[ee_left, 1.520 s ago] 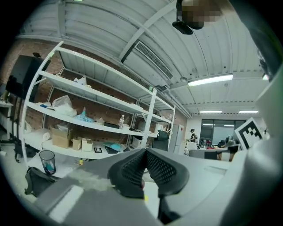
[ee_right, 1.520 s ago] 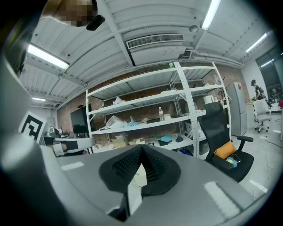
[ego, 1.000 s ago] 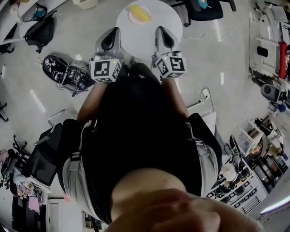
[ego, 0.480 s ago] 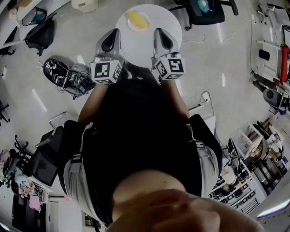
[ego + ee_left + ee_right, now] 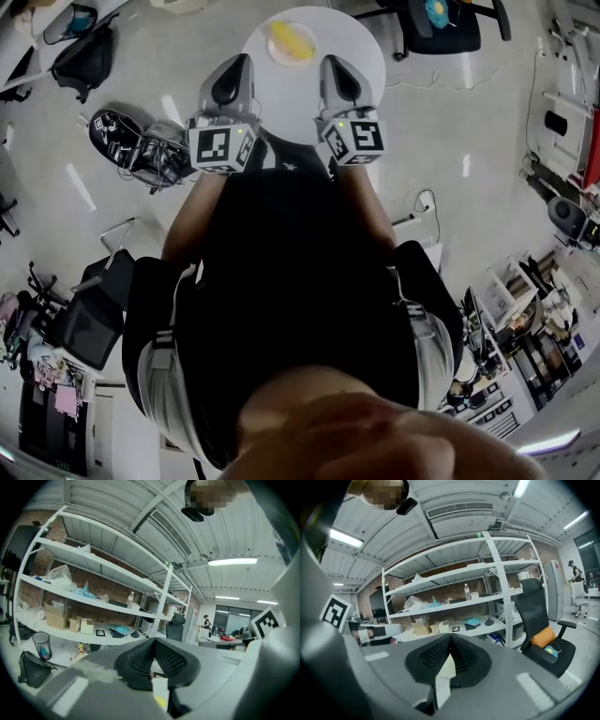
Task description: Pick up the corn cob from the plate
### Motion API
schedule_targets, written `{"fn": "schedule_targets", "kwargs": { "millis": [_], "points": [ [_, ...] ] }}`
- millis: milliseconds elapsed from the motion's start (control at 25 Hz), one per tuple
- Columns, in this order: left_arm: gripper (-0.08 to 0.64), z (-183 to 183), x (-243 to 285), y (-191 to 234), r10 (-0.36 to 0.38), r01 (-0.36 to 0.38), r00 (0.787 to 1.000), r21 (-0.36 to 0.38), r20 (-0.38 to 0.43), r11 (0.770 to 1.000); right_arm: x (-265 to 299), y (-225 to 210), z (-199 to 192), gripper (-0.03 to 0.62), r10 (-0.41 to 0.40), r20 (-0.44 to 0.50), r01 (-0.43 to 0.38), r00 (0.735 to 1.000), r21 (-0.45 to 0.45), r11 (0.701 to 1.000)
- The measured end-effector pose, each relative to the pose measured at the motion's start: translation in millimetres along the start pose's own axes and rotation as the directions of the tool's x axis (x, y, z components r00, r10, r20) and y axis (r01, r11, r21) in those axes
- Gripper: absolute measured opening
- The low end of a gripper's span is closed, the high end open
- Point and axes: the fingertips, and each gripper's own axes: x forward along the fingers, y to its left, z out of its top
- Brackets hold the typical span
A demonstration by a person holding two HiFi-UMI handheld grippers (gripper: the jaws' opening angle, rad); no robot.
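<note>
Corn cob: yellow, lying on the plate at the far side of the table, near the top of the head view.
Plate: pale and round, sitting on the table top and carrying only the cob.
Table: white and round, standing just ahead of the person, with both grippers reaching over its near edge.
Left gripper: hovering over the near left part of the table. Its black ribbed pads are pressing together at the tips and gripping nothing. A small yellow patch is showing low in the gap behind the tips, probably the cob.
Right gripper: hovering over the near right part of the table. Its pads are also meeting at the tips and carrying nothing.
Cob to grippers: the cob is lying ahead of both, beyond their tips and apart from them, roughly on the line running between the two. Neither gripper is looking clearly nearer.
Long axis: appearing to slant from far left to near right, though it is small in view.
Coming move, as judged: either gripper is needing to part its jaws and go forward and down, closing across the cob's short width.
Surroundings: an office chair is standing beyond the table, and white shelving is facing the grippers.
</note>
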Motion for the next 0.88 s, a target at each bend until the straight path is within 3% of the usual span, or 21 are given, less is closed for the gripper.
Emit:
{"fn": "schedule_targets", "kwargs": {
  "millis": [880],
  "points": [
    [0.006,-42.6,43.1,19.1,0.05,-0.053,0.995,-0.04,-0.085,0.998,49.5,-32.6,-48.1,0.009,0.026,-0.109,-0.022,0.994,0.038,0.999]
  ]
}}
